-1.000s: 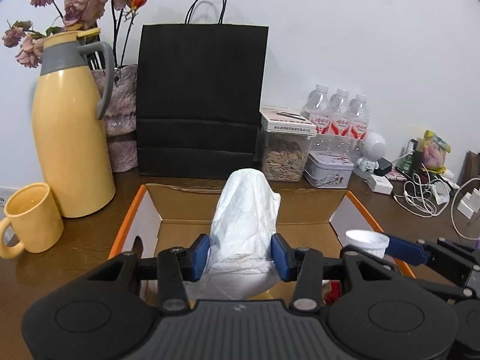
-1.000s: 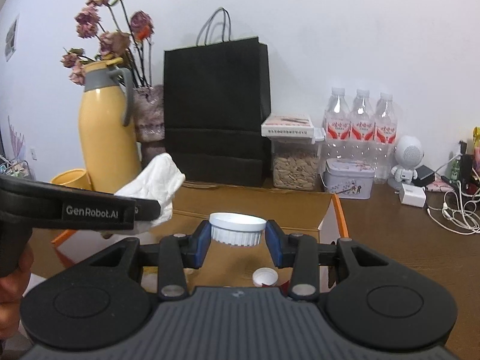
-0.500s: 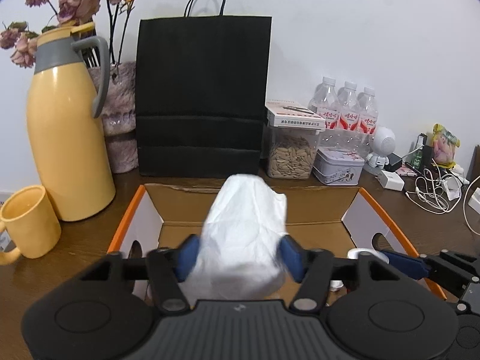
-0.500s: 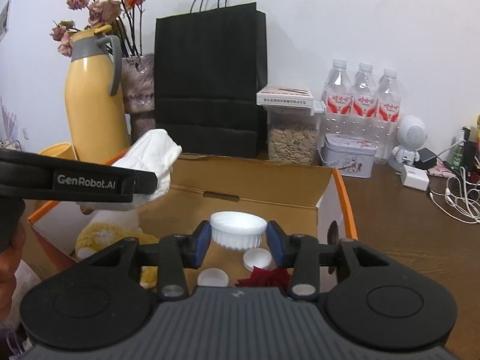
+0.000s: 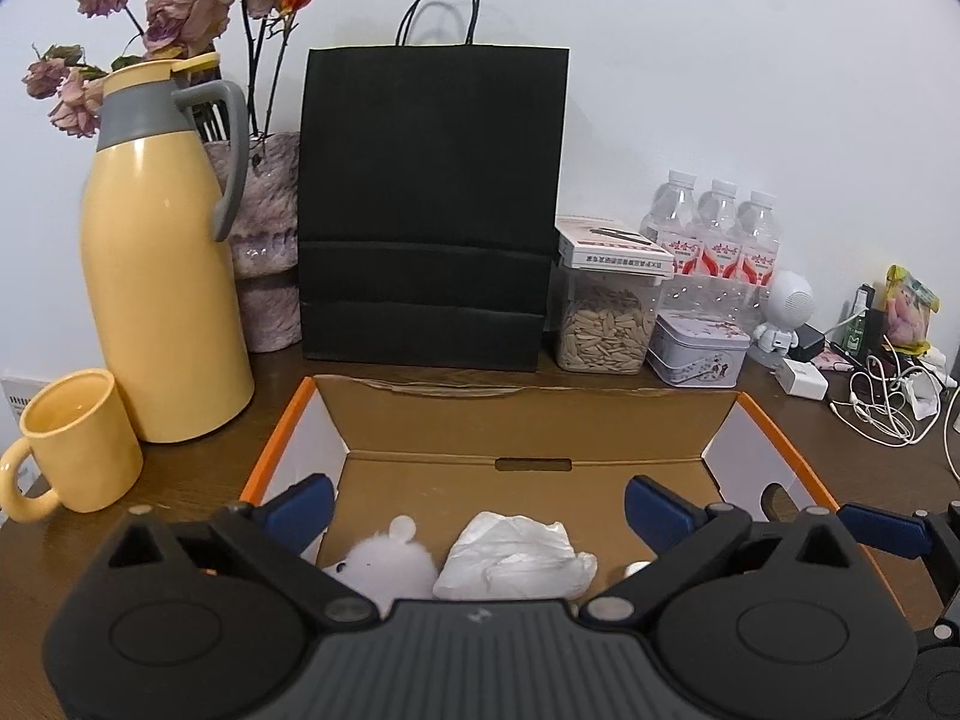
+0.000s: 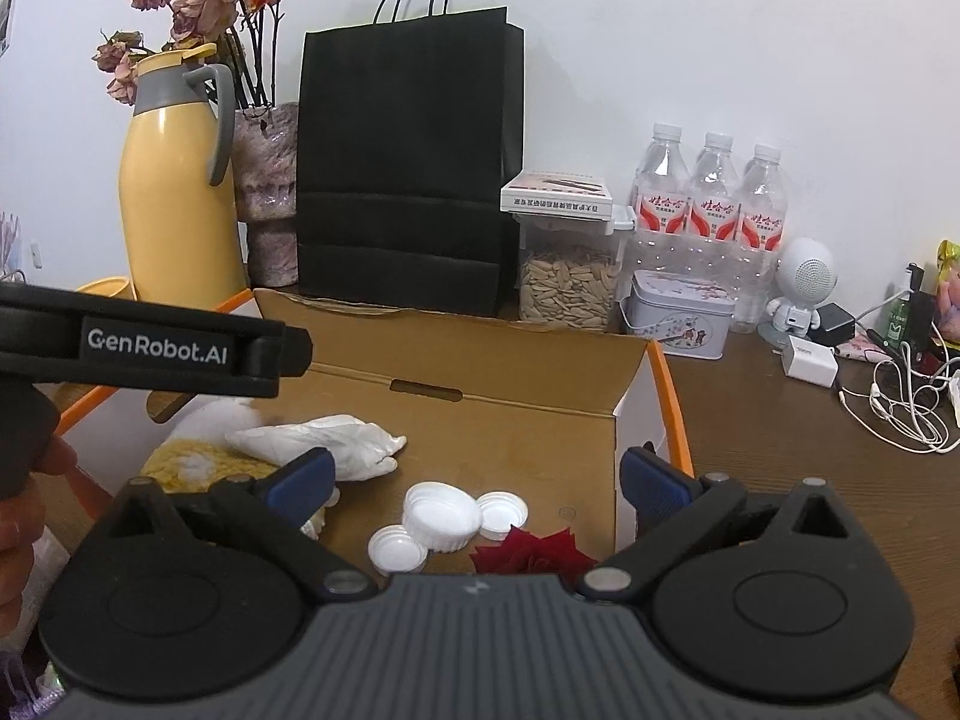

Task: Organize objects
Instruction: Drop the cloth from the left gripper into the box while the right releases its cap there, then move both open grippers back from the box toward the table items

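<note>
An open cardboard box [image 5: 528, 420] [image 6: 516, 372] with orange edges sits in front of both grippers. A crumpled white tissue [image 5: 516, 558] [image 6: 324, 444] lies loose on its floor beside a white plush toy [image 5: 384, 558]. My left gripper [image 5: 477, 501] hovers above them, its jaws opening wide, with nothing between the pads. The big white ribbed lid [image 6: 441, 516] rests on the box floor among two smaller white caps and a red flower [image 6: 531, 552]. Over these, my right gripper [image 6: 474, 480] is also opening and holds nothing. A yellow fluffy thing [image 6: 198, 462] lies at the box's left.
Behind the box stand a yellow thermos jug [image 5: 162, 276], a yellow mug [image 5: 78, 444], a vase of dried roses [image 5: 267, 240], a black paper bag [image 5: 429, 210], a seed jar [image 5: 606, 318], a tin [image 5: 699, 348] and three water bottles [image 5: 717, 240]. Cables and chargers [image 5: 882, 402] lie right.
Both grippers opened. The tissue dropped from the left jaws onto the box floor. The white lid fell from the right jaws and lies among the caps.
</note>
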